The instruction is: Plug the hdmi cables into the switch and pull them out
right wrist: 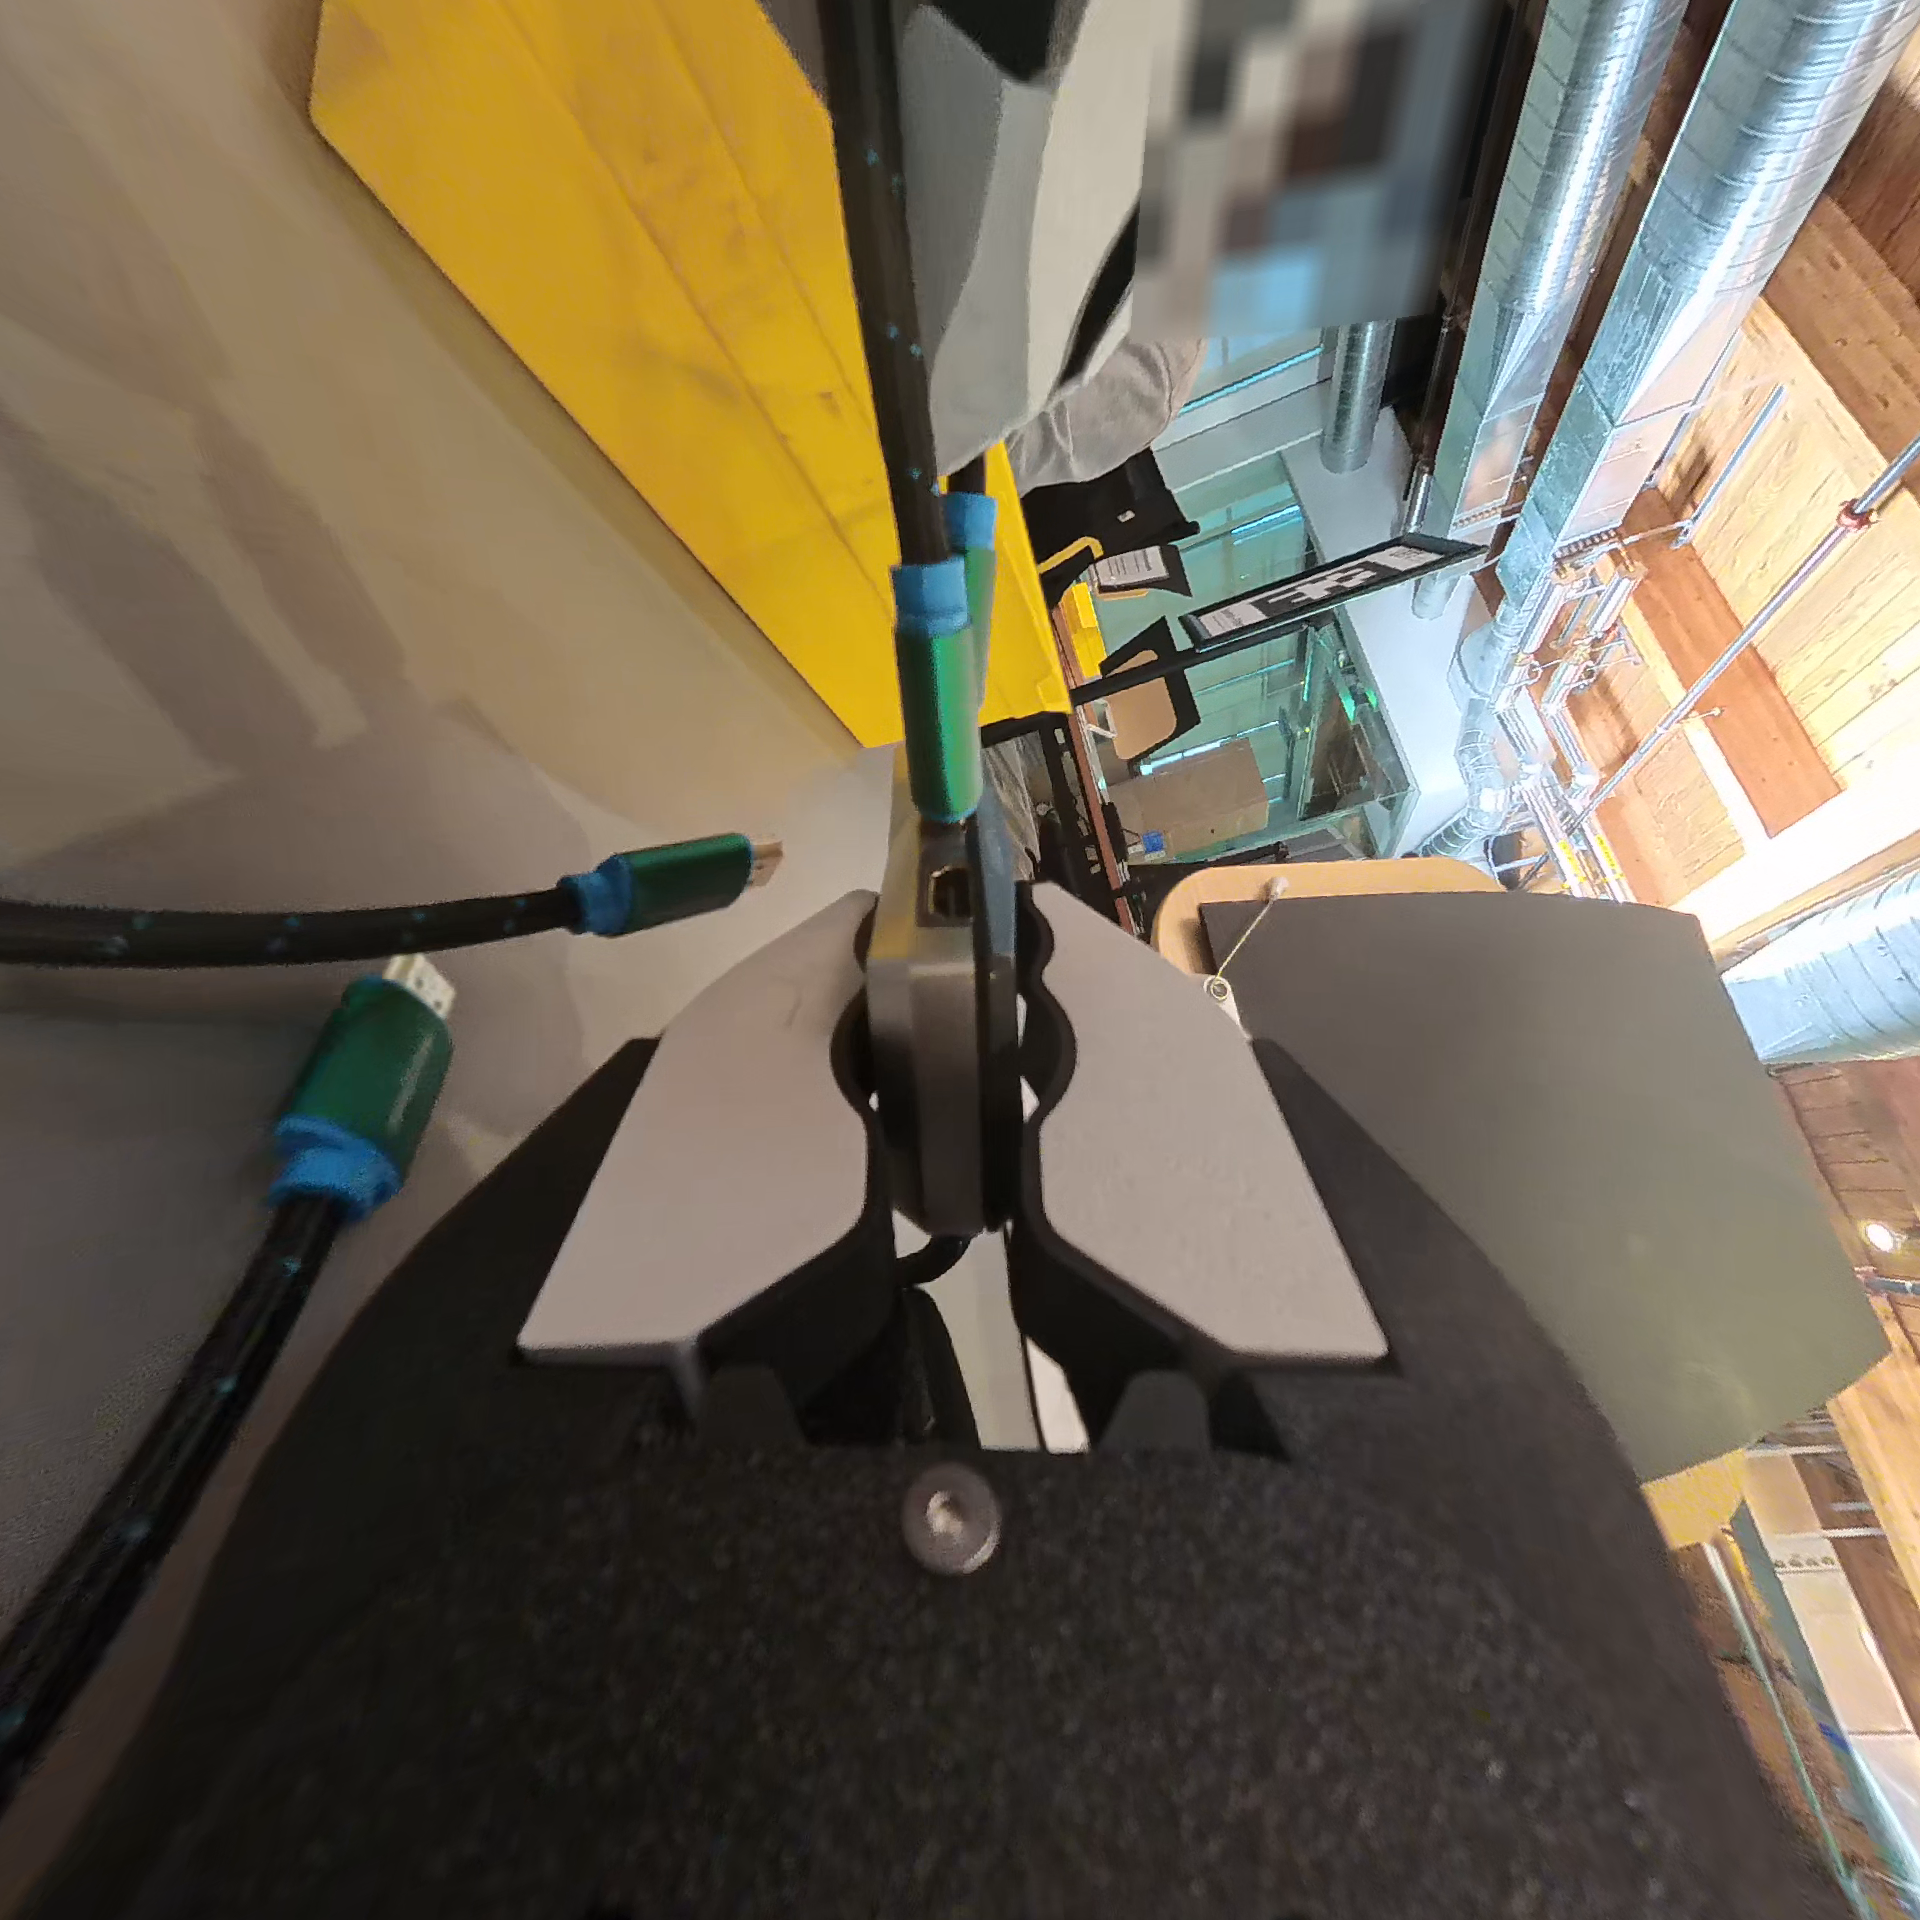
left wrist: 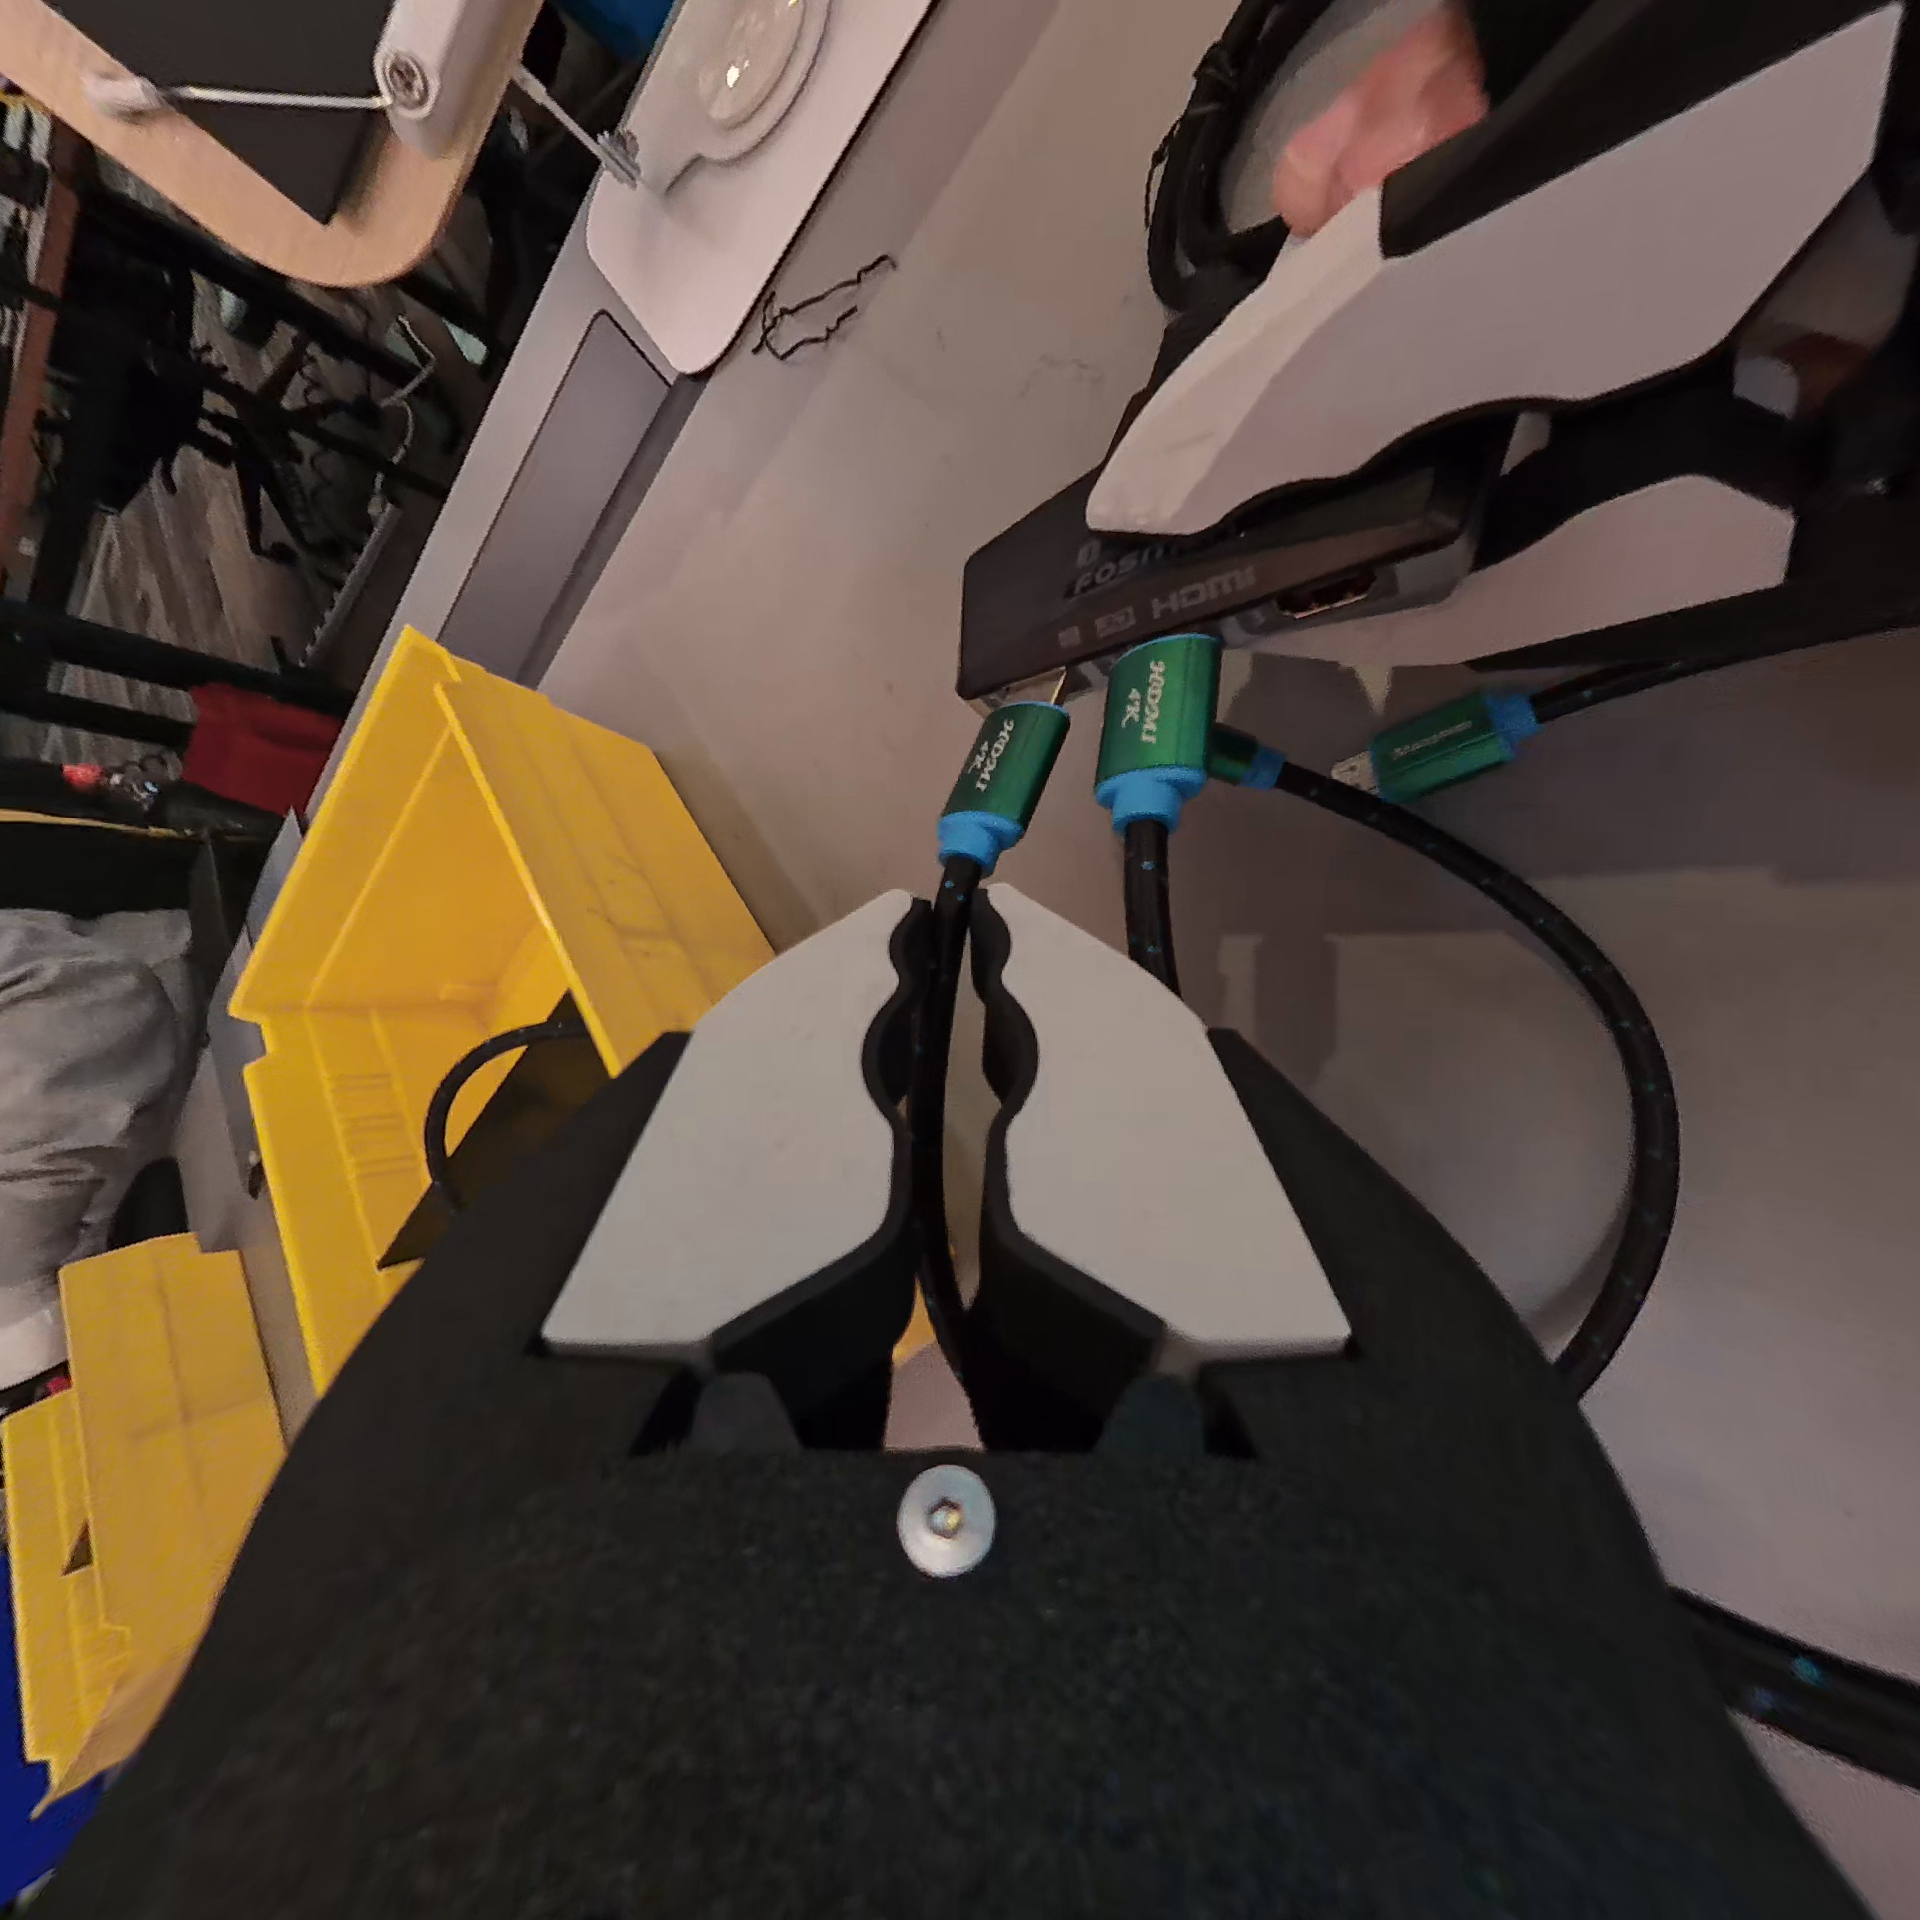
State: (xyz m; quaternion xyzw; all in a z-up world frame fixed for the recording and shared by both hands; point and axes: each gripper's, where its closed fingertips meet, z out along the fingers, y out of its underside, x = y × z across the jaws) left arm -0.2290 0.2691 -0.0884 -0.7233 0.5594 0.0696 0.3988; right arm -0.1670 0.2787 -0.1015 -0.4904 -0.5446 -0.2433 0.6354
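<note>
My left gripper (left wrist: pixel 951 904) is shut on a black braided HDMI cable (left wrist: pixel 940 1039), just behind its green plug (left wrist: pixel 1003 764). The plug's metal tip sits at a port of the black switch (left wrist: pixel 1122 608), with some metal showing. A second green plug (left wrist: pixel 1153 727) is seated in the switch beside it. My right gripper (right wrist: pixel 951 899) is shut on the switch (right wrist: pixel 940 1039), held edge-on, and its white fingers (left wrist: pixel 1299 395) show in the left wrist view. One switch port (left wrist: pixel 1320 601) is open. A loose plug (left wrist: pixel 1439 758) lies on the table.
Yellow bins (left wrist: pixel 468 935) stand left of the switch, also shown in the right wrist view (right wrist: pixel 644 312). Two loose plugs (right wrist: pixel 686 883) (right wrist: pixel 374 1070) lie on the grey table (left wrist: pixel 831 468). A white plate-like part (left wrist: pixel 727 156), a coil of black cable (left wrist: pixel 1195 208) and a hand (left wrist: pixel 1371 135) are behind. Some 7 cm of space lies between my two pairs of fingers.
</note>
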